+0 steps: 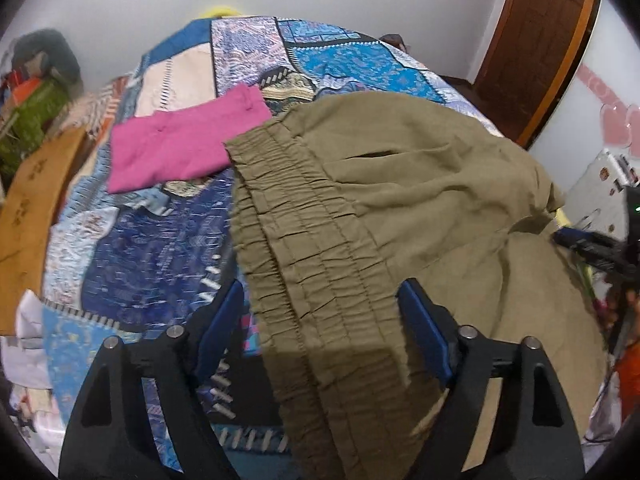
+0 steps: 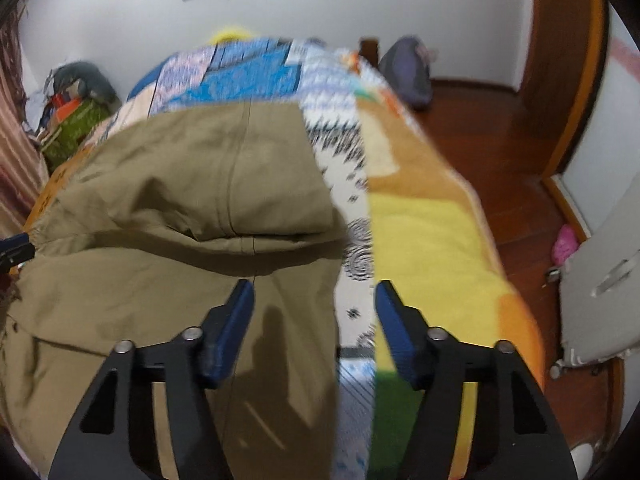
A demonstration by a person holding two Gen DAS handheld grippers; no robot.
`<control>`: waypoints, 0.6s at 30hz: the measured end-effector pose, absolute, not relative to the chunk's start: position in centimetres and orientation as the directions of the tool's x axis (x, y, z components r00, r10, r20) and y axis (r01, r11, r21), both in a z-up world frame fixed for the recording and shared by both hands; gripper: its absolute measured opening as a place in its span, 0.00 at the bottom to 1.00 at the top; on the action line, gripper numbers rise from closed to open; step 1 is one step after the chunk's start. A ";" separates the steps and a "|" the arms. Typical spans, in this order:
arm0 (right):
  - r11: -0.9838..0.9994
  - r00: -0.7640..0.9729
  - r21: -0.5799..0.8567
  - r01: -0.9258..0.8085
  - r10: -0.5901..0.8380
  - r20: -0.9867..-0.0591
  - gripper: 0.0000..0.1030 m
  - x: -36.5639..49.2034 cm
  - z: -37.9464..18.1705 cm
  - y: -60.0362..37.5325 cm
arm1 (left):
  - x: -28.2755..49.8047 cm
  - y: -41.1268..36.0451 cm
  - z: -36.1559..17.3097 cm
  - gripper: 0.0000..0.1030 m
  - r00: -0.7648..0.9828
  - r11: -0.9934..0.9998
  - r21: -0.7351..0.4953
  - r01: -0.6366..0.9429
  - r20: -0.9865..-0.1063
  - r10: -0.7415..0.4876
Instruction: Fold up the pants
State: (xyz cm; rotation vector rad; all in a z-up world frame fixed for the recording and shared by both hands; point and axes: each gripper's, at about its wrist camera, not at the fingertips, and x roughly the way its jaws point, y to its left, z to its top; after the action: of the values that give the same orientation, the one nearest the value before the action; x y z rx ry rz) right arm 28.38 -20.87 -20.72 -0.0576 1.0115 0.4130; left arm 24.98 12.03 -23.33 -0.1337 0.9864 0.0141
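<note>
Olive-green pants lie rumpled on a patchwork bedspread, beside folded pink cloth. The left gripper straddles the elastic waistband, and the right gripper the hem edge, both unclenched. The fabric looks soft, light and floppy, best pinched at waistband and hem.

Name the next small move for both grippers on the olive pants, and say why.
Probably lower and close both. The left gripper straddles the waistband with jaws apart; the right gripper straddles the pants edge, not pinching. Neither holds cloth yet, so no fold can start.
</note>
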 end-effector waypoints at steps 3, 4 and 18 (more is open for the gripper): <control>0.907 0.464 0.079 -0.414 0.284 -0.839 0.42 28.0 -21.1 -19.7 | 25.5 11.9 -23.7 0.65 0.548 0.993 -0.104 -0.056 -0.834 -0.057; 0.904 0.470 0.061 -0.424 0.277 -0.838 0.40 27.8 -21.0 -19.6 | 25.7 11.8 -23.9 0.63 0.549 0.995 -0.091 -0.051 -0.834 -0.048; 0.887 0.387 0.094 -0.451 0.289 -0.876 0.20 28.0 -19.7 -20.7 | 25.8 13.0 -22.6 0.60 0.528 0.993 -0.111 -0.042 -0.846 -0.072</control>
State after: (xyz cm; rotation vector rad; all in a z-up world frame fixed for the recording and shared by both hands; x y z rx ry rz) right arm 27.97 -20.73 -19.74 -0.1698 1.0752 0.4741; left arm 25.82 12.96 -22.63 -0.1224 1.0147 -0.0184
